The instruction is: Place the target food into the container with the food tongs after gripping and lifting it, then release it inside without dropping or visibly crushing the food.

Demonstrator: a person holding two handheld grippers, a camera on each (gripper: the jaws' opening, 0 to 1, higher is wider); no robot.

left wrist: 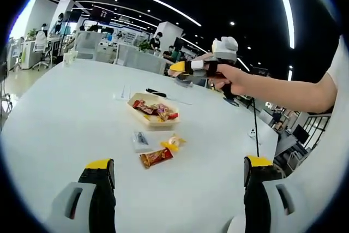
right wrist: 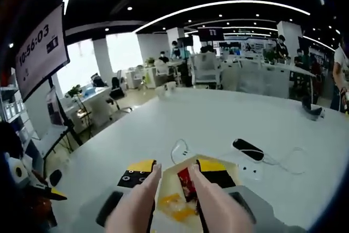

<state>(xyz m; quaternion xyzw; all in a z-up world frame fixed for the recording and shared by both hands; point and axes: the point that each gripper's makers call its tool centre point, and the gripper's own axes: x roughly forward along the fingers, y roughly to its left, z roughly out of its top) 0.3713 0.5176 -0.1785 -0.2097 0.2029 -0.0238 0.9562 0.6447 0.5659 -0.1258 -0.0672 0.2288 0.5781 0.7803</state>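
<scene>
A shallow beige container (left wrist: 136,103) holding several wrapped snacks stands mid-table. In front of it lie a clear packet (left wrist: 140,141), a yellow wrapped sweet (left wrist: 173,143) and a red-orange snack packet (left wrist: 156,157). My left gripper (left wrist: 180,165) is low over the near table, jaws wide apart and empty. A hand holds my right gripper (left wrist: 182,72) in the air above the container's far side. In the right gripper view that gripper (right wrist: 175,166) is shut on beige food tongs (right wrist: 139,197), whose arms point down at the container (right wrist: 168,173). A red snack (right wrist: 186,181) shows between the arms; whether it is pinched I cannot tell.
Beyond the container lie a black device (right wrist: 248,149) with a white cable (right wrist: 180,148), and a small white object (left wrist: 252,132) near the table's right edge. Office desks, chairs and people stand past the round white table (left wrist: 65,113).
</scene>
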